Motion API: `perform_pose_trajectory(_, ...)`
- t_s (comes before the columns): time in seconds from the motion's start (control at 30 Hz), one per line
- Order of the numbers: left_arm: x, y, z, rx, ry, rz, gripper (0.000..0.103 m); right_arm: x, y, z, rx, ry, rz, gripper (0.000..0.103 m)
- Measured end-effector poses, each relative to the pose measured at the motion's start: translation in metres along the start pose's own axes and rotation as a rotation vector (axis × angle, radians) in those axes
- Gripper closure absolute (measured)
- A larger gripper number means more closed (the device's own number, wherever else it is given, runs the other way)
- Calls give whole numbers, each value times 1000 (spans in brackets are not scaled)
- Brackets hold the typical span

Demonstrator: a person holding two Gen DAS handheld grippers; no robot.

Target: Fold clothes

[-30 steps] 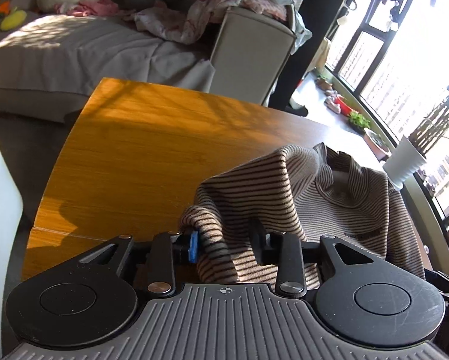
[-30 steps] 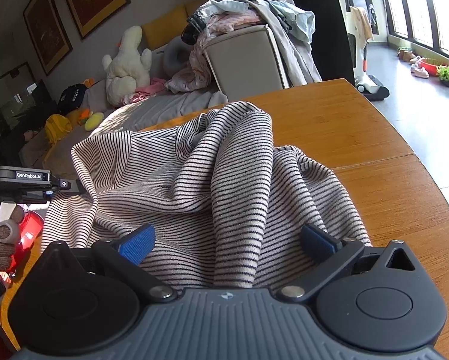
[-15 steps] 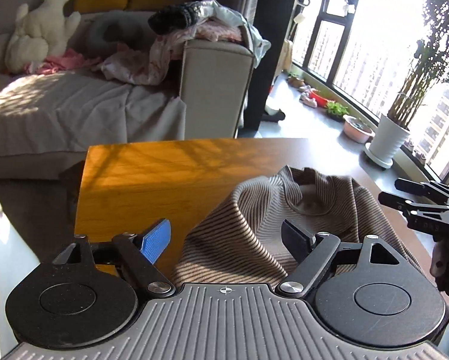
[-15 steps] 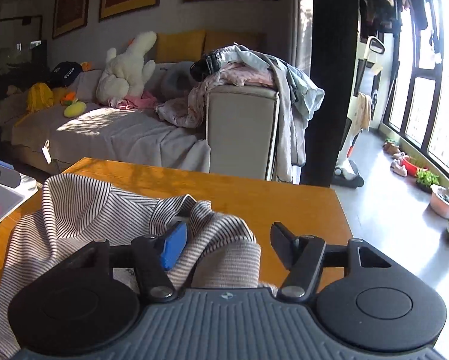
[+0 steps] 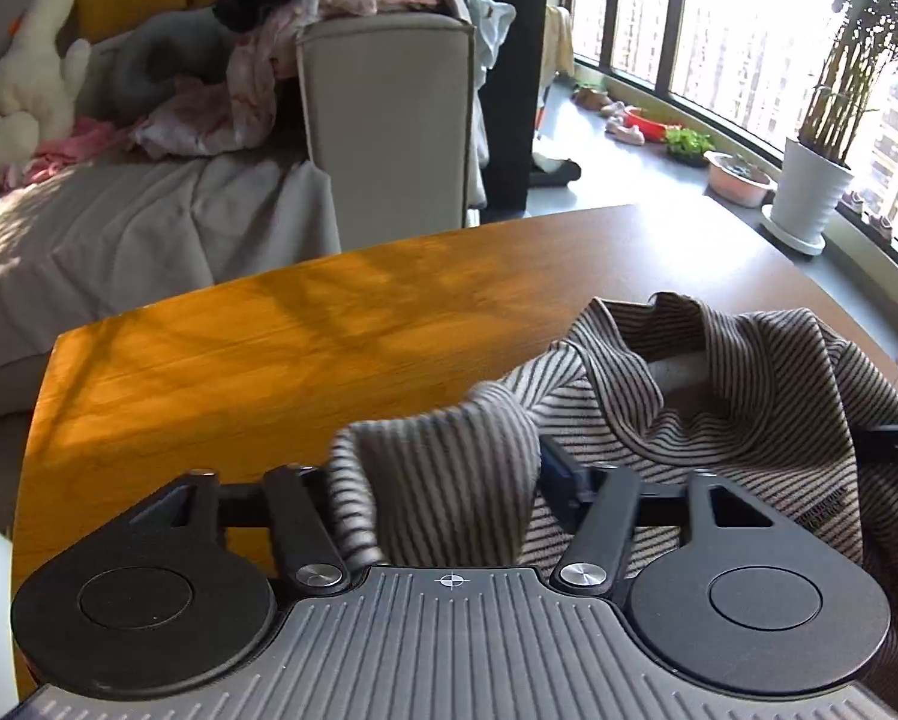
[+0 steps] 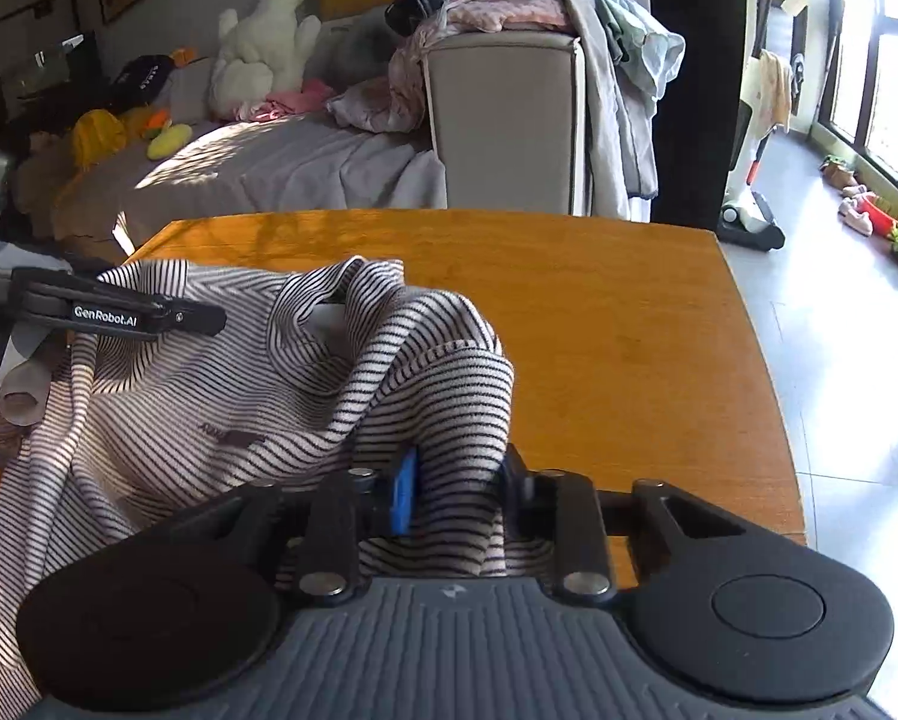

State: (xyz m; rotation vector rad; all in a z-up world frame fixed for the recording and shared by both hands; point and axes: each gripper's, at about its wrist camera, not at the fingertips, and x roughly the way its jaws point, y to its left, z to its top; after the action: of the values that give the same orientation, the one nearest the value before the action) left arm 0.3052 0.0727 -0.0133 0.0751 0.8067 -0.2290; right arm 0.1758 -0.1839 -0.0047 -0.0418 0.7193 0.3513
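Wooden table (image 6: pixel 598 324): carrying 1 striped top (image 6: pixel 167 414), which is lying bunched across its near side. Left gripper (image 5: pixel 443 480) and right gripper (image 6: pixel 454 480): both having just been closing, each now clamping a fold of the striped top between its jaws.

Each black claw (image 6: pixel 457 483) has silver pivot screws, a blue pad and a ribbed grey body.

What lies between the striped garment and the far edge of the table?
Nothing: the wooden table is bare from the bunched striped garment to its far edge. The right wrist view shows it, and the left wrist view agrees.
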Motion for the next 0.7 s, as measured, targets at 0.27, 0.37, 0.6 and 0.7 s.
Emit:
perform_pose_trajectory(0.27,12,42,7,-27,-39,154,74,9,-49,52,14,-139,-320,103)
perform_pose_trajectory(0.37,8,50,5,-75,-46,133,68,9,-40,39,26,-137,-230,100)
perform_pose_trajectory(0.6,-25,32,1,-127,-122,95,44,7,15,30,18,-136,28,29)
perform_pose_trajectory(0.7,-38,13,-8,-145,-172,40,37,37,41,26,-104,-104,-53,28)
